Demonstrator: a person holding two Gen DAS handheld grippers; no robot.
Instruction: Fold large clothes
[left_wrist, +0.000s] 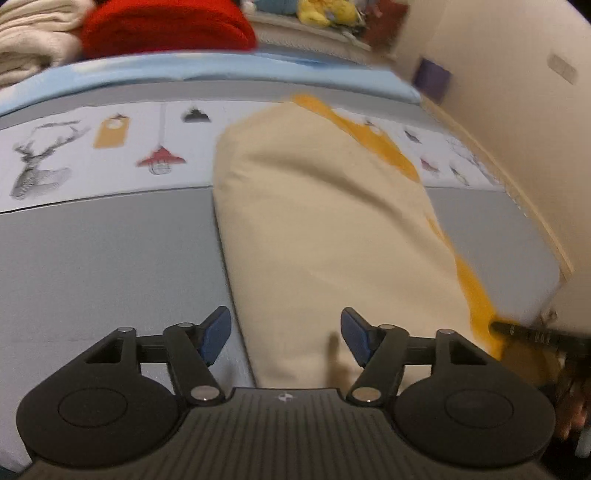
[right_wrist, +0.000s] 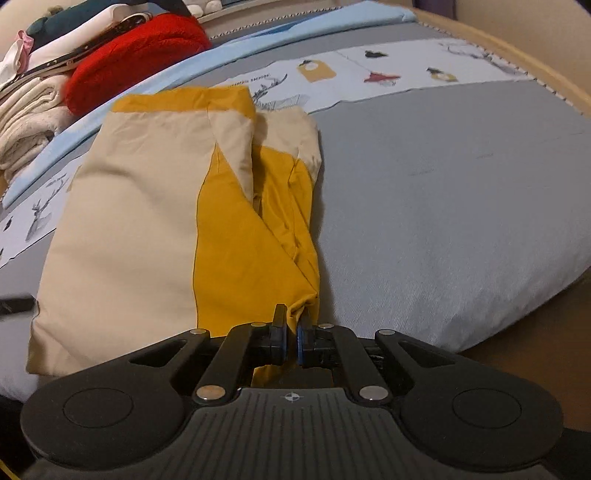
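A cream and mustard-yellow garment (right_wrist: 147, 206) lies folded lengthwise on the grey bed cover (right_wrist: 443, 184). My right gripper (right_wrist: 291, 332) is shut on the garment's near yellow corner, at the bed's front edge. In the left wrist view the same garment (left_wrist: 325, 229) runs away from me in a long cream strip with a yellow edge. My left gripper (left_wrist: 284, 336) is open and empty, its jaws straddling the near end of the cream part just above it. The right gripper's tip (left_wrist: 532, 332) shows at the garment's yellow corner.
A stack of folded clothes with a red knit (right_wrist: 136, 55) and cream pieces (right_wrist: 29, 118) sits at the far side of the bed. A printed white band (left_wrist: 110, 147) crosses the cover. A beige wall (left_wrist: 498, 110) borders the bed on the right.
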